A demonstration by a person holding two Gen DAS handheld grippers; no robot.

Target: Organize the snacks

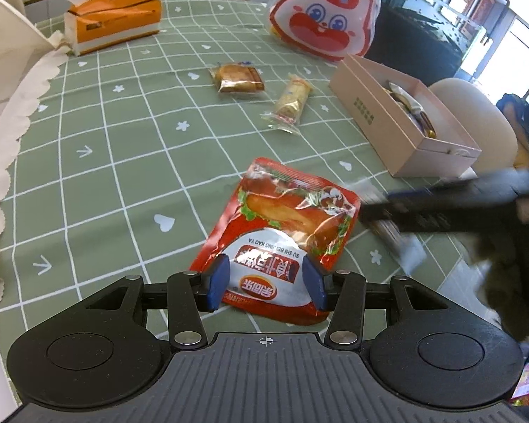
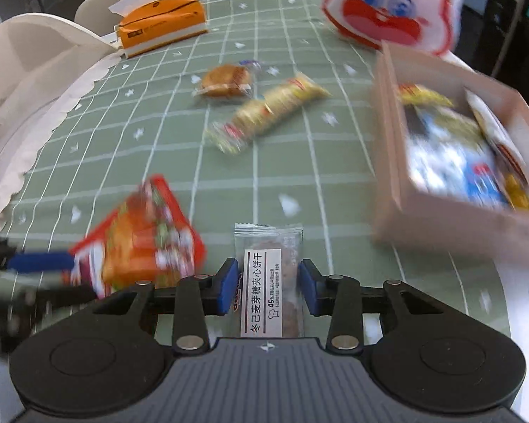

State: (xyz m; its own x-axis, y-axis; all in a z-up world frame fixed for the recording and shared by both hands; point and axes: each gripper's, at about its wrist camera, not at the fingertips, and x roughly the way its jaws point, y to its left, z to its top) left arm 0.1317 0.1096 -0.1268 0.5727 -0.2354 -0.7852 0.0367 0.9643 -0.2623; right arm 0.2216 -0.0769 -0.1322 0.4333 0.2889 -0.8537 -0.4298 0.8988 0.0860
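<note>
A red snack pouch (image 1: 282,225) lies tilted over the green checked tablecloth. Its near end sits between the blue pads of my left gripper (image 1: 267,283), which is shut on it. In the right wrist view the same pouch (image 2: 141,232) is blurred, with a left finger (image 2: 42,262) at its edge. My right gripper (image 2: 268,287) is shut on a clear biscuit packet (image 2: 264,292) with a white label, held lengthwise and sharp against a blurred table. The right gripper (image 1: 388,208) shows as a dark blur beside the pouch. A pink box (image 2: 388,141) with several snacks stands at right.
A wrapped cake (image 1: 238,79) and a cracker pack (image 1: 291,102) lie mid-table, left of the pink box (image 1: 370,112). An orange tissue box (image 1: 113,21) and a rabbit-face bag (image 1: 324,10) stand at the back. A white lace edge (image 1: 3,148) runs down the left.
</note>
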